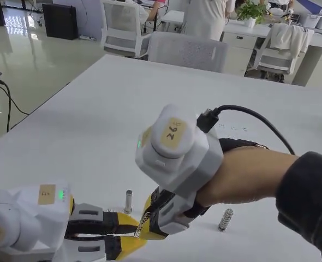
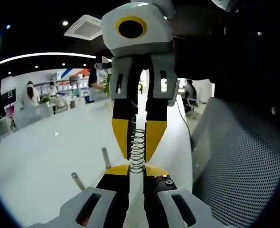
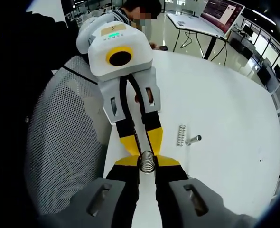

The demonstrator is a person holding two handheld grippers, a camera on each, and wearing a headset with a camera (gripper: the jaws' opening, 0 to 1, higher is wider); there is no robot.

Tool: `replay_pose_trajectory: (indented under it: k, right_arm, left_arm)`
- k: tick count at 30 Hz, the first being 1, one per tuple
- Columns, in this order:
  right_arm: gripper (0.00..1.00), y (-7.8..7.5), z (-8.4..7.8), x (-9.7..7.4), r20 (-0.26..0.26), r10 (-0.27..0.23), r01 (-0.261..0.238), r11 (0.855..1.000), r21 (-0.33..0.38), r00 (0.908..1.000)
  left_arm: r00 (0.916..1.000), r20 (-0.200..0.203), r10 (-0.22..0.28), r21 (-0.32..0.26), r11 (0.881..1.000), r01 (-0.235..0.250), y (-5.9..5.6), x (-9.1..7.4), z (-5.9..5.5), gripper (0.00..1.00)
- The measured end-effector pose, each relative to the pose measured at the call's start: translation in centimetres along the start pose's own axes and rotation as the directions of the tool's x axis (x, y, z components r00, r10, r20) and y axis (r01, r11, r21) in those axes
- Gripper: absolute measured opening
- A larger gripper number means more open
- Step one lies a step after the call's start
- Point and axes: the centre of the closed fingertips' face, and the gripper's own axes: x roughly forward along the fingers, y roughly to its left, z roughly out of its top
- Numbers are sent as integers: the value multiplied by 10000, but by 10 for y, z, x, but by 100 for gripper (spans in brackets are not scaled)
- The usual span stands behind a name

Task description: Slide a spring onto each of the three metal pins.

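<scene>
Table (image 1: 95,120): smooth matt white top was recorded. On table: pin (image 1: 129,201), dull grey metal. Above table: held spring (image 2: 137,151), bright bare wire, was noted.

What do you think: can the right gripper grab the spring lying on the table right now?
Probably not yet. The right gripper is shut on the held spring, so it is full. The loose spring lies in the open beside it, nothing blocking.

We view a white worktable (image 1: 95,109) in an open office. A grey chair (image 1: 188,52) stands at its far edge, on glossy floor (image 1: 30,54)
</scene>
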Motion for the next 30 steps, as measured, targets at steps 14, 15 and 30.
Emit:
replay_pose_trajectory:
  k: [14,15,30]
  right_arm:
    - [9,-2,0,0,-66,-9,9,10000,59,10000]
    - [9,-3,0,-1,-54,-24,24,10000,85,10000]
    - [9,-13,-9,-10,-82,-285,288,9989,364,9996]
  left_arm:
    - [9999,89,67,-95,9999,-66,1,0,1,3]
    - [9999,104,93,-116,9999,-92,2,0,1,3]
    - [9989,95,464,-379,9982,-460,10,-5,-2,18]
